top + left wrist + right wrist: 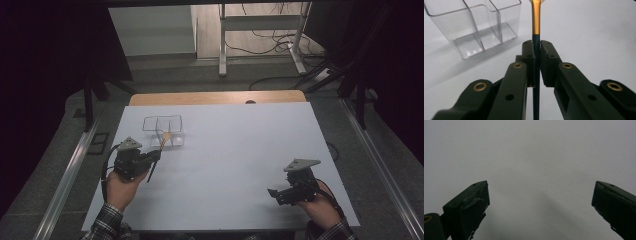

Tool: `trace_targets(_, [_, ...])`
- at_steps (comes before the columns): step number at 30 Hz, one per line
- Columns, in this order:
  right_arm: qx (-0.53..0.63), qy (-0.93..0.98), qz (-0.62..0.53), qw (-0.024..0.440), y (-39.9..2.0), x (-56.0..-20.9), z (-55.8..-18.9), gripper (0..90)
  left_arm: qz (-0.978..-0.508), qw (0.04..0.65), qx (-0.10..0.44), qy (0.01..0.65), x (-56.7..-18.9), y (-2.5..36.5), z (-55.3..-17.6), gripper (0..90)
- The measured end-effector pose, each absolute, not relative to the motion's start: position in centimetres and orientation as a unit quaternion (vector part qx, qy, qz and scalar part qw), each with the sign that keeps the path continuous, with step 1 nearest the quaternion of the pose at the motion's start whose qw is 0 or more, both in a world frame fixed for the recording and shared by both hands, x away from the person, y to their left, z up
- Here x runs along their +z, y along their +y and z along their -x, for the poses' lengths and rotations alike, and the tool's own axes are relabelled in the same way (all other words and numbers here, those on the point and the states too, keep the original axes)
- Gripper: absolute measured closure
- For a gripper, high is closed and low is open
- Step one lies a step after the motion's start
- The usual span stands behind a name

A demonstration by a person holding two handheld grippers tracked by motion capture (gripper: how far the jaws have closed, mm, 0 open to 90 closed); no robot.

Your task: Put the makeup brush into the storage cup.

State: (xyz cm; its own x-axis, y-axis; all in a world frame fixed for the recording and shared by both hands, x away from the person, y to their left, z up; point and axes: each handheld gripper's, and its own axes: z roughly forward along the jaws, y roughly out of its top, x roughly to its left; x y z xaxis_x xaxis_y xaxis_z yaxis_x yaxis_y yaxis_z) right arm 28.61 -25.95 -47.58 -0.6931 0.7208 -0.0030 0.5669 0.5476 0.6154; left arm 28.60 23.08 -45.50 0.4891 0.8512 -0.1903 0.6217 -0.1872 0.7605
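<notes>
A slim utensil with a dark handle and a gold upper part [535, 22] stands between the jaws of my left gripper [536, 46], which is shut on its handle. From the high view that left gripper [156, 155] sits at the table's left, the utensil [161, 145] slanting up toward a clear plastic organizer [163, 129] with several compartments. The organizer [477, 26] lies just ahead and left of the jaws, and it looks empty. My right gripper [272, 192] rests low at the right front, open, with nothing between its fingers [471, 202].
A white sheet covers the table [225, 150], with a wooden edge [215, 97] at the back. Metal rails [70, 170] run along both sides. Beyond the table stand a frame's legs and loose cables [280, 40] on the floor.
</notes>
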Motion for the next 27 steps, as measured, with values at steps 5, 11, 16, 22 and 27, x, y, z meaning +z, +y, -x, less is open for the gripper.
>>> trace_targets(5, [0.298, 0.87, -0.37, 0.129, -25.9, -47.6, -28.6, 1.4, -0.75, 0.421, 0.146, 0.489, -45.4, 23.4, -28.7, 83.7])
trace_targets(11, [0.299, 0.87, -0.372, 0.128, -25.9, -47.6, -28.6, 1.4, -0.741, 0.429, 0.157, 0.493, -45.2, 23.7, -29.0, 83.6])
trace_targets(16, [0.298, 0.87, -0.371, 0.128, -25.9, -47.6, -28.7, 1.4, -0.732, 0.439, 0.157, 0.498, -45.2, 23.9, -29.3, 83.6])
trace_targets(22, [0.298, 0.87, -0.371, 0.128, -25.9, -47.6, -28.7, 1.4, -0.729, 0.439, 0.167, 0.498, -45.0, 23.8, -29.7, 83.6])
trace_targets(27, [0.297, 0.87, -0.371, 0.128, -25.9, -47.6, -28.7, 1.4, -0.727, 0.439, 0.18, 0.497, -44.8, 23.9, -30.0, 83.6])
